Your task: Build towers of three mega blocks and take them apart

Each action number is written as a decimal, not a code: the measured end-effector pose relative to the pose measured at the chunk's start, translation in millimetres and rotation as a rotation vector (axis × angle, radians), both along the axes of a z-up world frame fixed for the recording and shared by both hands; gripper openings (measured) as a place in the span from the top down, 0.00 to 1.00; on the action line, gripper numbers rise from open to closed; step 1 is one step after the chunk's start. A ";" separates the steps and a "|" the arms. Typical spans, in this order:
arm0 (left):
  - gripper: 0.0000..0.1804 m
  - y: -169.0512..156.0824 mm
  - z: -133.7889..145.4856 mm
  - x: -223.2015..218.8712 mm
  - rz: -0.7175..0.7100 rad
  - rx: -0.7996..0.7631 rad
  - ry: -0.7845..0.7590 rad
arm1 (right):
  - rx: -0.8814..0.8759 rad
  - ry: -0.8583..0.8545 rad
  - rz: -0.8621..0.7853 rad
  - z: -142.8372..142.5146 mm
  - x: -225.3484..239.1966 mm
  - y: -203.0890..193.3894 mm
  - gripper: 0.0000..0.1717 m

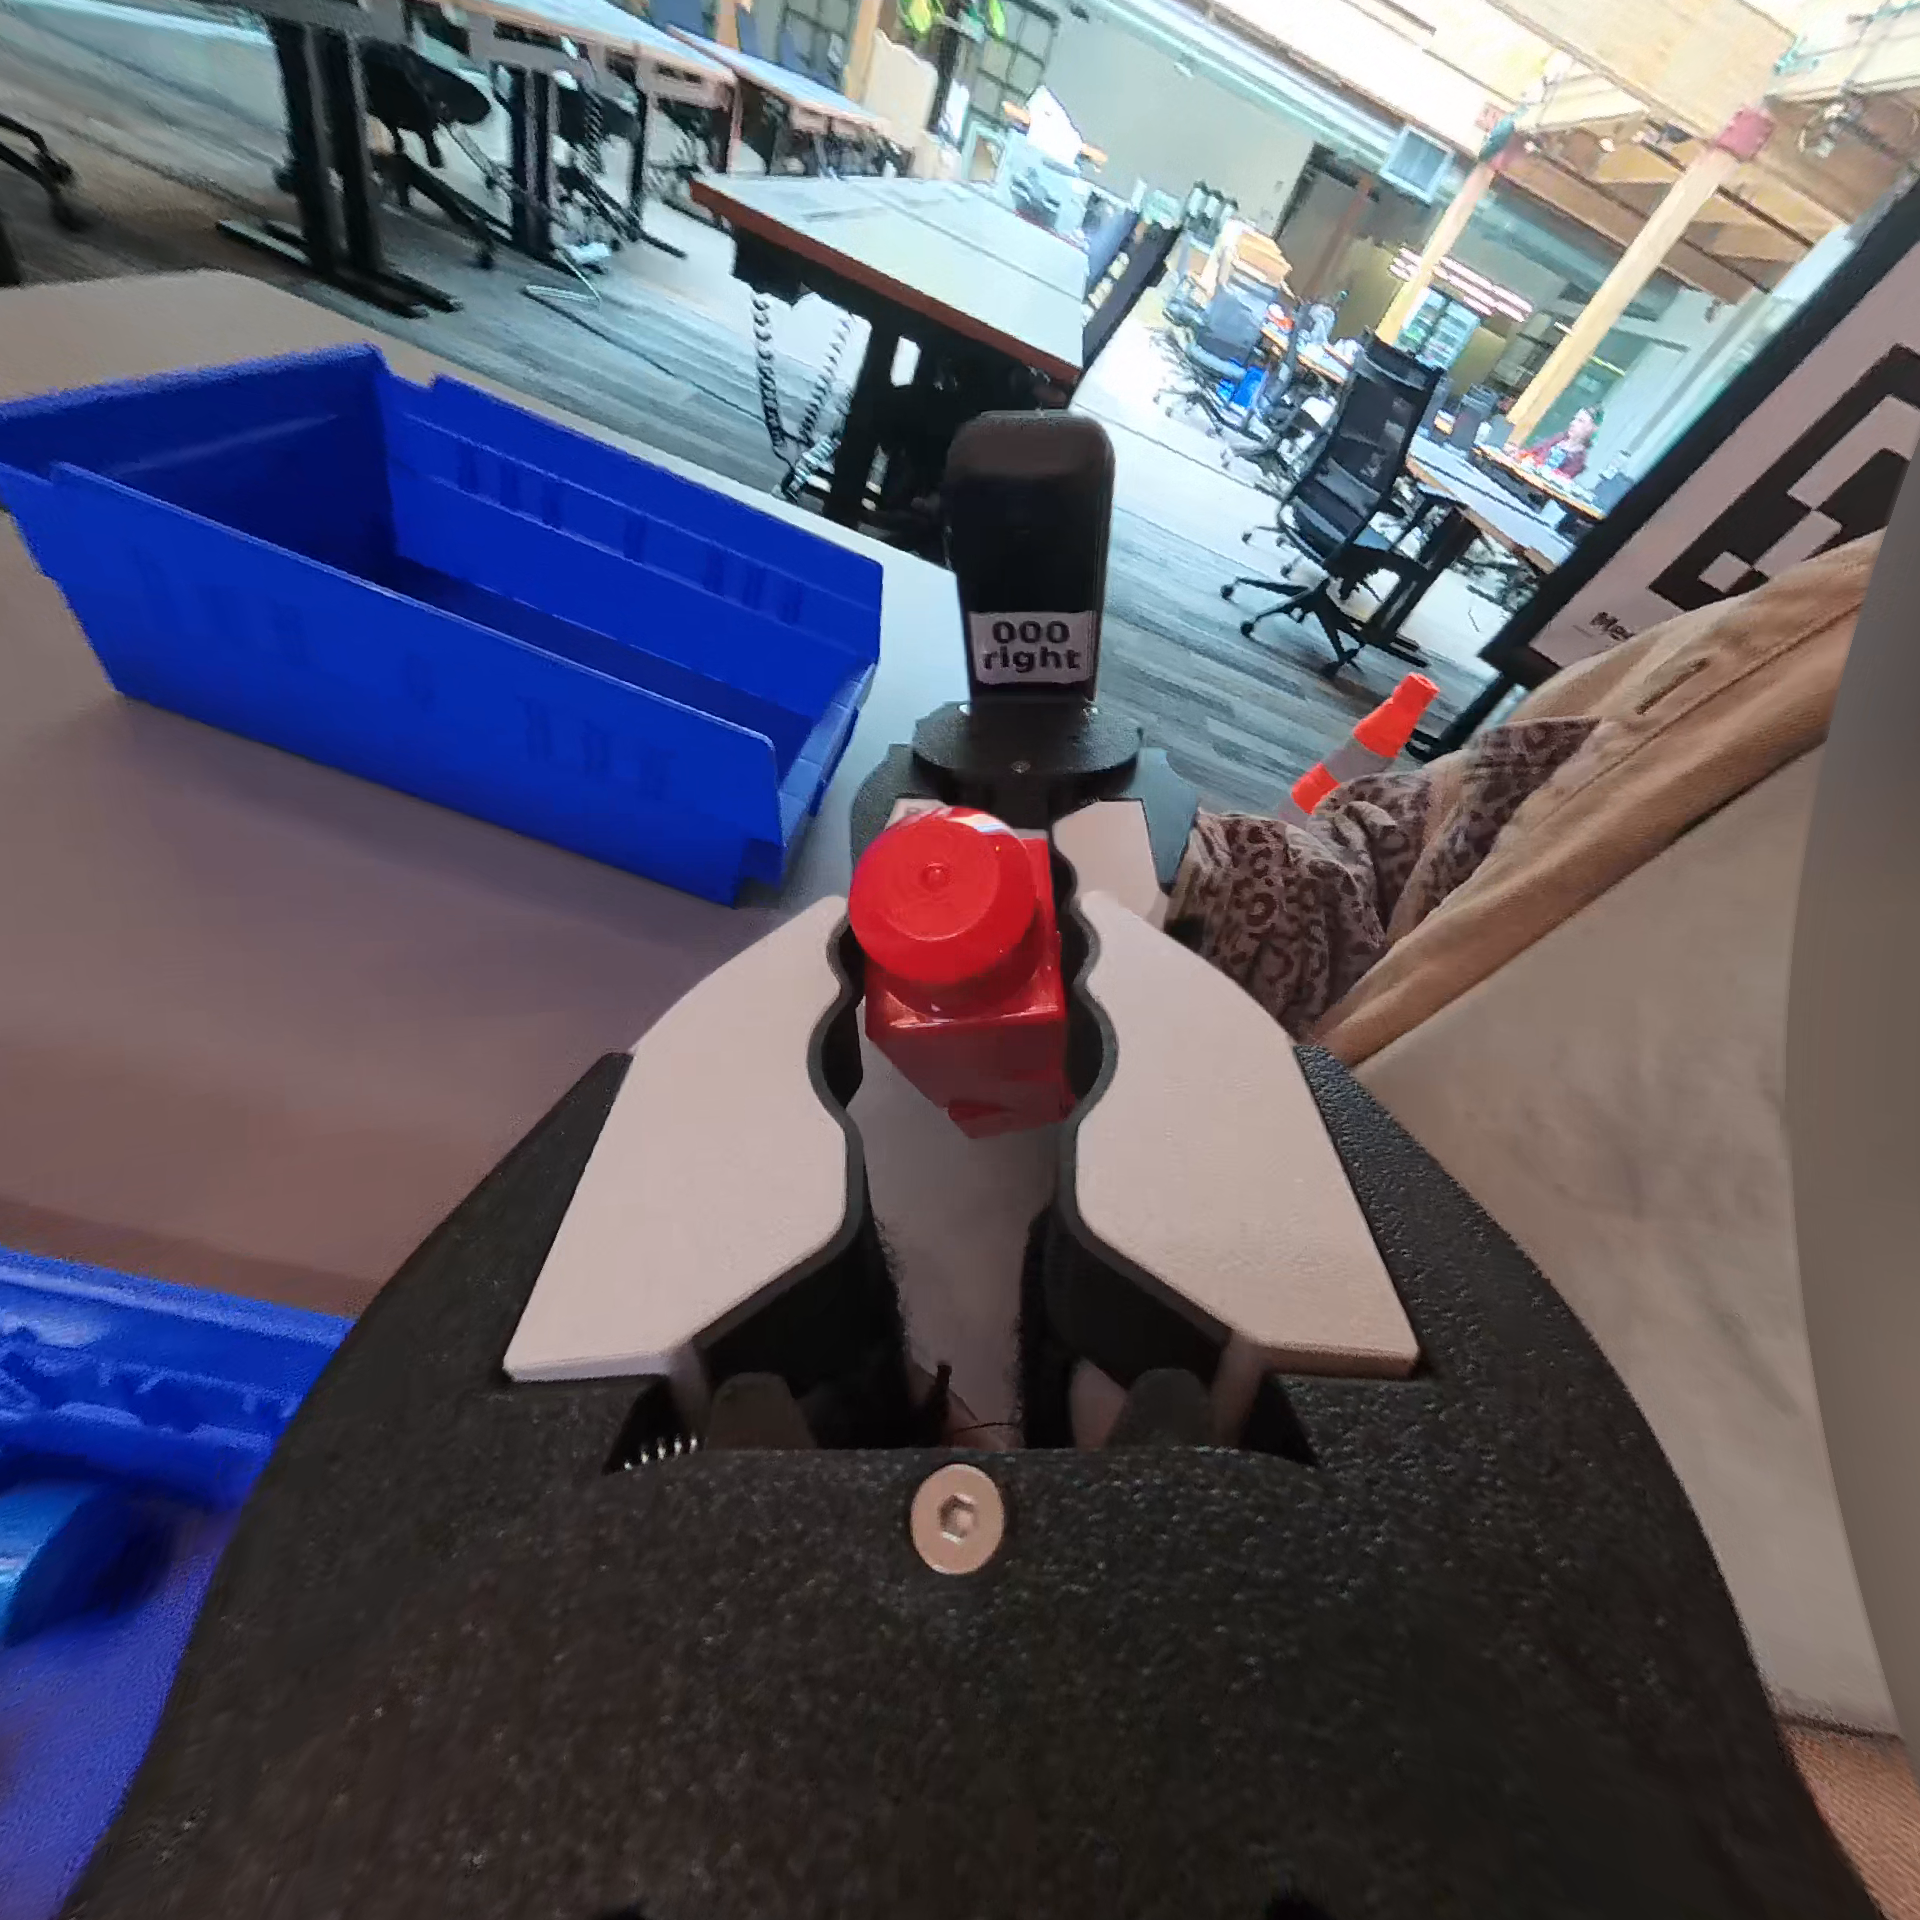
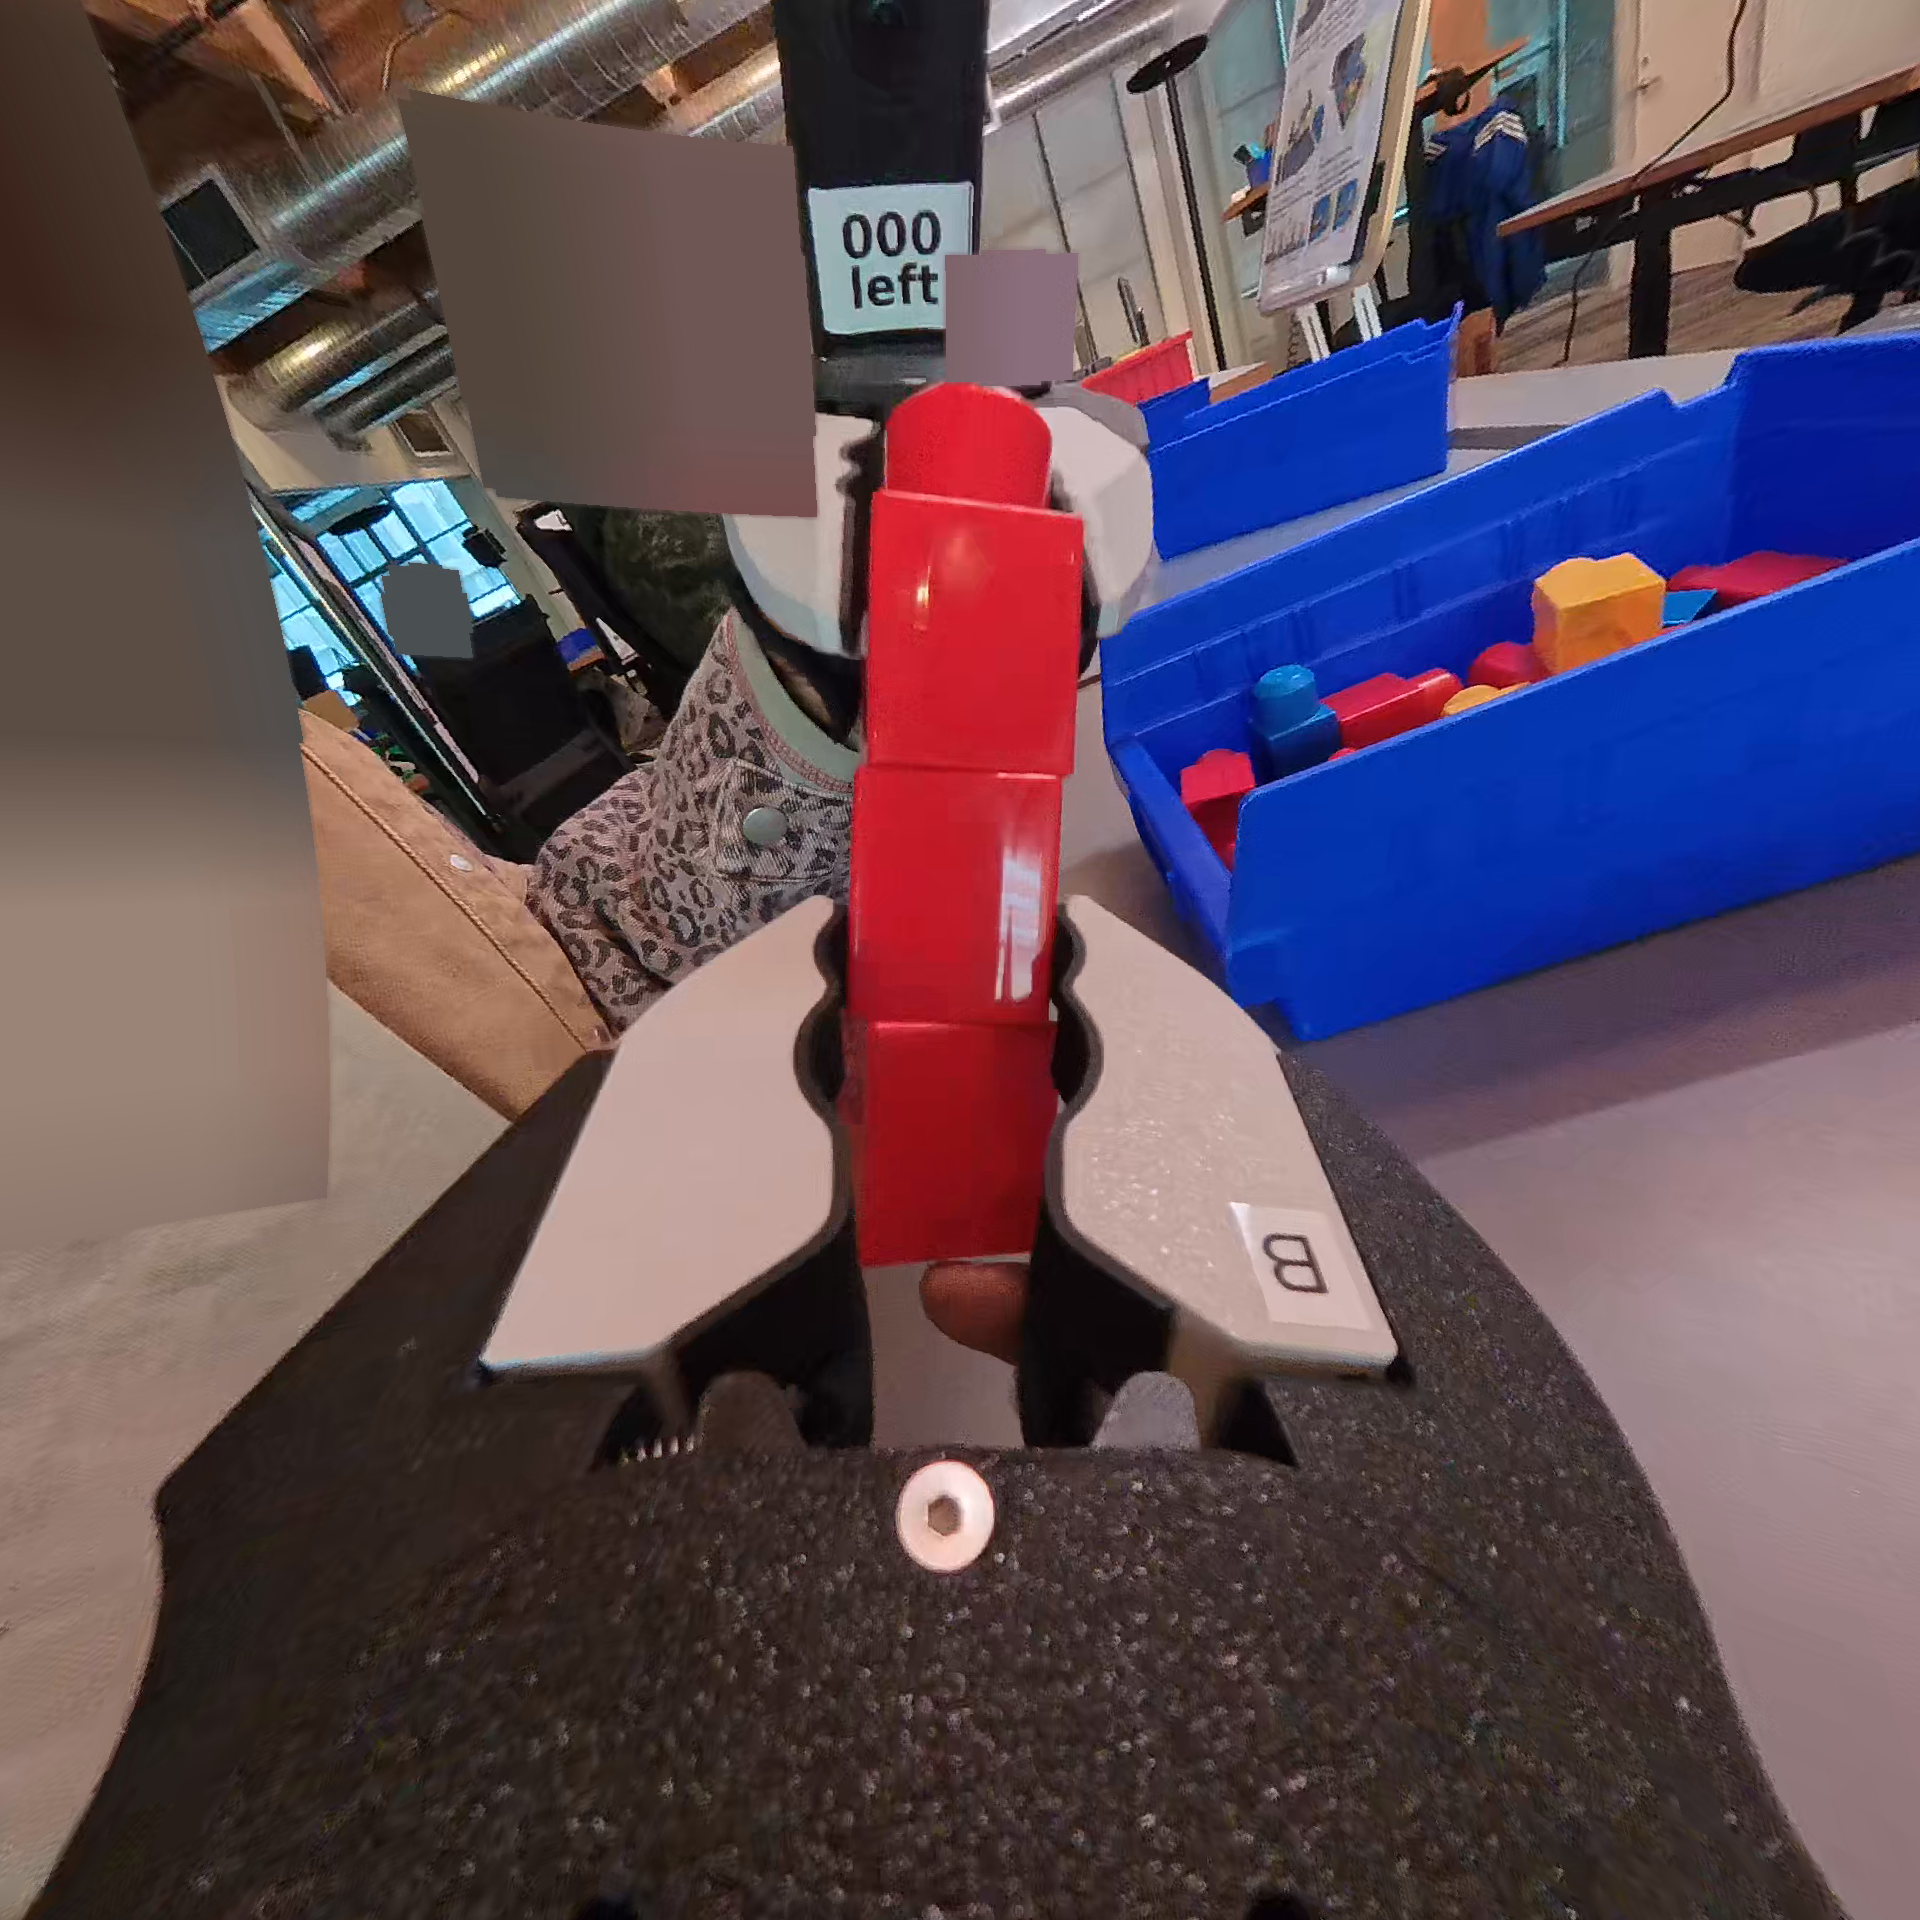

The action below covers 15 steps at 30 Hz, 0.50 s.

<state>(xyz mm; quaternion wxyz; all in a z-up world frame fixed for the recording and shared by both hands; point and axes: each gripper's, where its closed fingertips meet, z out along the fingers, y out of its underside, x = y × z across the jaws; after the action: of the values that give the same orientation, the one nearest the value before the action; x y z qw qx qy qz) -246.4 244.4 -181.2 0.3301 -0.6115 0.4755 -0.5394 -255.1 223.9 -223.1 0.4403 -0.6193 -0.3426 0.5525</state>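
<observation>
Nearest in the right wrist view, the right gripper (image 2: 948,1039) pinches the lower end of a tower of three red mega blocks (image 2: 961,831), both pads pressed against its sides; the tower is held off the grey table (image 2: 1662,1195), its studded top block clamped farther off by the left gripper (image 1: 961,977), which faces the right one; beyond, to the right, a blue bin (image 2: 1558,831) holds loose red, blue and orange blocks (image 2: 1590,613); another blue bin (image 2: 1299,457) sits behind it.
</observation>
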 end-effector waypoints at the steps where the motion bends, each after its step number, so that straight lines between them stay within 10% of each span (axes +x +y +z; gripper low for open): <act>1: 0.80 -0.9 -1.0 1.3 -0.006 -0.003 0.000 | -0.010 -0.004 0.003 -1.2 0.4 -0.3 0.79; 15: 0.80 -14.2 -5.1 -2.7 -0.103 0.022 0.006 | -0.079 0.012 0.125 -3.4 -4.1 -15.4 0.79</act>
<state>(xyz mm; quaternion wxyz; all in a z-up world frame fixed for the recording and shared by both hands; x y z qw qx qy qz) -249.1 230.2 -186.2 0.3072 -0.5843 0.5131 -0.5486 -259.3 208.4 -226.5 0.3822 -0.6103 -0.3561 0.5955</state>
